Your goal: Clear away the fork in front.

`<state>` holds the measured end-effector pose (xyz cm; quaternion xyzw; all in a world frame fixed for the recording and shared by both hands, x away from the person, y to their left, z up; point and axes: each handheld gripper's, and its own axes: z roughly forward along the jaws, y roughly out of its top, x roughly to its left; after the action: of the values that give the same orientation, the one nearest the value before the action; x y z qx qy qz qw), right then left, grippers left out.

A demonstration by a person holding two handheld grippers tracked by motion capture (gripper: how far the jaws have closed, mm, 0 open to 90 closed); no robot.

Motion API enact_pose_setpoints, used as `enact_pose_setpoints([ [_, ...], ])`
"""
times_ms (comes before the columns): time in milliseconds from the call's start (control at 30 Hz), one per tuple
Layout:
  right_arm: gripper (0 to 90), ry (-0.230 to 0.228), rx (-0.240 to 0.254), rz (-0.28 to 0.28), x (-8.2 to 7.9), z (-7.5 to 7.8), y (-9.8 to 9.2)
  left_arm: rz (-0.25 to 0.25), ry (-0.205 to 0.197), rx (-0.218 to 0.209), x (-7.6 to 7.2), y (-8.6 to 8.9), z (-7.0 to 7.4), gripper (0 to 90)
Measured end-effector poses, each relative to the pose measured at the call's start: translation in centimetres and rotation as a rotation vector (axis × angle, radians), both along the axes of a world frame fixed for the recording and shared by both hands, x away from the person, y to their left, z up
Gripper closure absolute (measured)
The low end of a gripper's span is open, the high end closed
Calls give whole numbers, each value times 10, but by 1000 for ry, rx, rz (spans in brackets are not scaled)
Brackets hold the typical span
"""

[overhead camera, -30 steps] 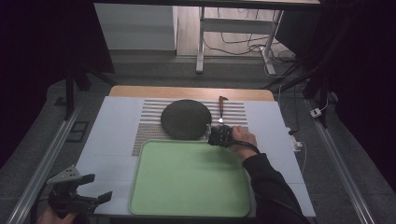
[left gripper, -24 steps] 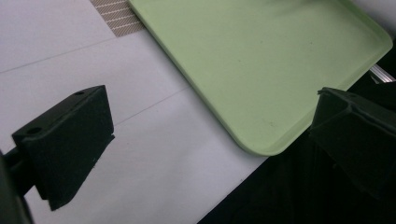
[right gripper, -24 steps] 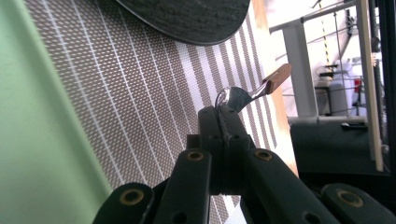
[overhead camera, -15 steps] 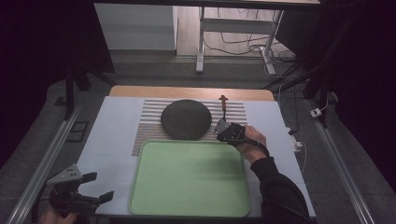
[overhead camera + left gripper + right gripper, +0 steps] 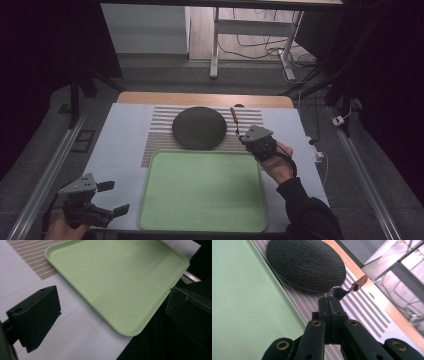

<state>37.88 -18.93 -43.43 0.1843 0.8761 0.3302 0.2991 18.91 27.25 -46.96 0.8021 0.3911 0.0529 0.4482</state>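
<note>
- Between the right gripper's (image 5: 331, 305) closed jaws sits the metal bowl end of a wooden-handled spoon (image 5: 352, 287), its handle jutting beyond the tips, just past the dark round plate (image 5: 305, 263).
- Likely light, stiff and slippery; hold it nearer the neck.
- Left gripper (image 5: 110, 315) hangs open, empty, over the green tray's (image 5: 120, 277) corner.

From my high view, the counter (image 5: 125, 145) sits evenly lit while both sides fall into near-black. My right claw (image 5: 332, 315) view blurs at the close linkage; daylight glares off the floor beyond. Shadows stay soft on the green tray (image 5: 120, 277).
</note>
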Motion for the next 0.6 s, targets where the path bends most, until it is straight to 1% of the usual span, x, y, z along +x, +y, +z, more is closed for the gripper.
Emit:
enact_pose_setpoints([
  [167, 900, 61, 117, 10, -9, 6, -14, -32, 4, -3, 8, -8, 0, 0],
  [300, 900, 103, 191, 33, -17, 9, -22, -50, 4, -17, 15, -14, 2, 0],
  [367, 900, 125, 226, 45, -22, 11, -26, -61, 2, -9, 18, -17, 4, 0],
  [467, 900, 157, 274, 71, -29, 13, -32, -73, -15, 7, 24, -23, 7, 0],
  [533, 900, 183, 306, 98, -34, 14, -35, -83, -25, 18, 28, -28, 9, 0],
  [600, 900, 208, 328, 116, -40, 14, -37, -99, -25, 30, 33, -32, 10, 0],
])
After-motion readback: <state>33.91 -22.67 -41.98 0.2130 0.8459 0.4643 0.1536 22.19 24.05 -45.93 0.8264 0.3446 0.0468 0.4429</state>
